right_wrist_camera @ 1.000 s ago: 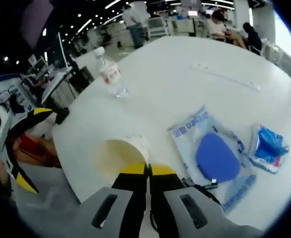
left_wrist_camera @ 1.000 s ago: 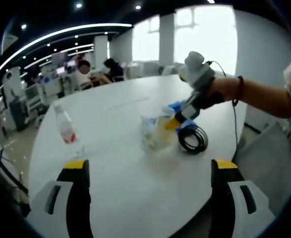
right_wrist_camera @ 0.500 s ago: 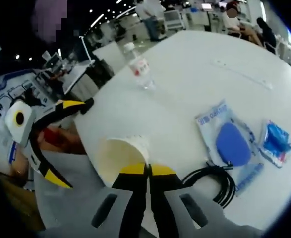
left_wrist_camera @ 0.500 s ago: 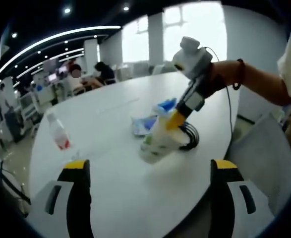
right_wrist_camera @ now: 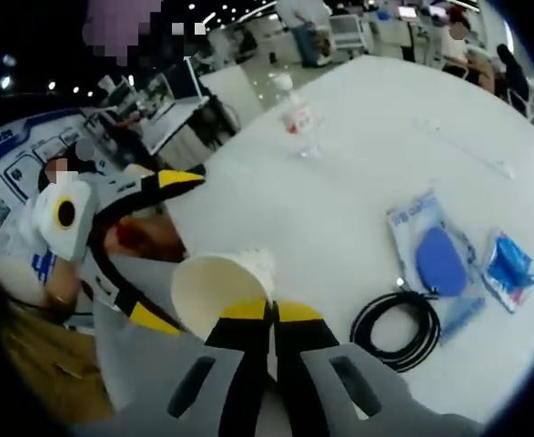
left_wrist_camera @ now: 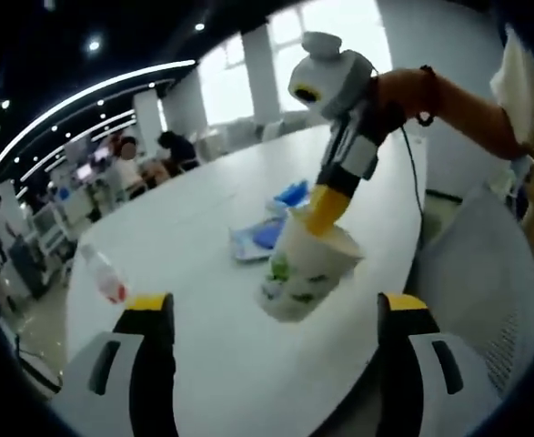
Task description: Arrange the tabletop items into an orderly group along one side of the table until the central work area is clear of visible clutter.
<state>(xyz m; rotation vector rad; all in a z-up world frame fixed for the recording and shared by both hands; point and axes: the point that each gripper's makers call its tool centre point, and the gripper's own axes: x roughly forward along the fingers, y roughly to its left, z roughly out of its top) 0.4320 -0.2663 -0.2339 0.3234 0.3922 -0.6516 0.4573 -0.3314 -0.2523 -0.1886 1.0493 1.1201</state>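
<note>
The right gripper [right_wrist_camera: 271, 314], reaching in from one o'clock on a bent forearm, pinches the rim of a paper cup [left_wrist_camera: 305, 273] held in the air above the white table [left_wrist_camera: 203, 218], mouth tipped up. The left gripper [left_wrist_camera: 271, 314] hangs wide open and empty. Beyond, a black cable [right_wrist_camera: 398, 330] lies at four o'clock, blue packets [right_wrist_camera: 438, 258] at three, and a water bottle [right_wrist_camera: 296, 116] stands at twelve.

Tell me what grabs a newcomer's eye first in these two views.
The paper cup held off the round white table, pinched at its rim by the right gripper. Behind it on the table lie a coiled black cable, a blue item in a plastic pouch and a water bottle.
</note>
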